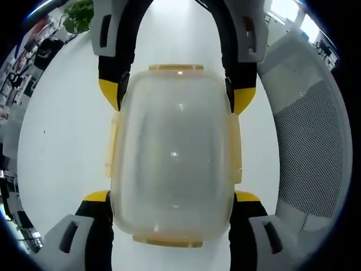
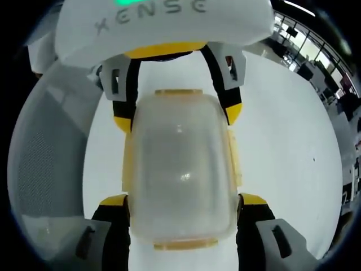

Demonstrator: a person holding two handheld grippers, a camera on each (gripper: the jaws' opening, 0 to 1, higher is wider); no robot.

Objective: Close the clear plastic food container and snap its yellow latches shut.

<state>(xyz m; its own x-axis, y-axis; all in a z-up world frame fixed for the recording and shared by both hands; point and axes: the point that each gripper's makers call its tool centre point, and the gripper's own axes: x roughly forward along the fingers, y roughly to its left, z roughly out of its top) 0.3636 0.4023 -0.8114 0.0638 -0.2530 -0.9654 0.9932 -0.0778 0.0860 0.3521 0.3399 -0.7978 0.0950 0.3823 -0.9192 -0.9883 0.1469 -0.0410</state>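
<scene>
1. The clear container is being held on the white table, beside the mesh chair, straddled at opposite ends by the left gripper and right gripper, jaws wide and pressed to its sides
2. Latching is judged underway; the yellow latches are next needing pressing down
3. Whether any latch is snapped cannot be told

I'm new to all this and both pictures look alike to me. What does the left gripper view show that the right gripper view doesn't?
Left gripper view: a green plant at the top left. Right gripper view: a white housing with lettering and a green light. Both show the clear container with yellow latches on a white table, held at both ends between the two hand-held grippers, and a mesh chair.
</scene>
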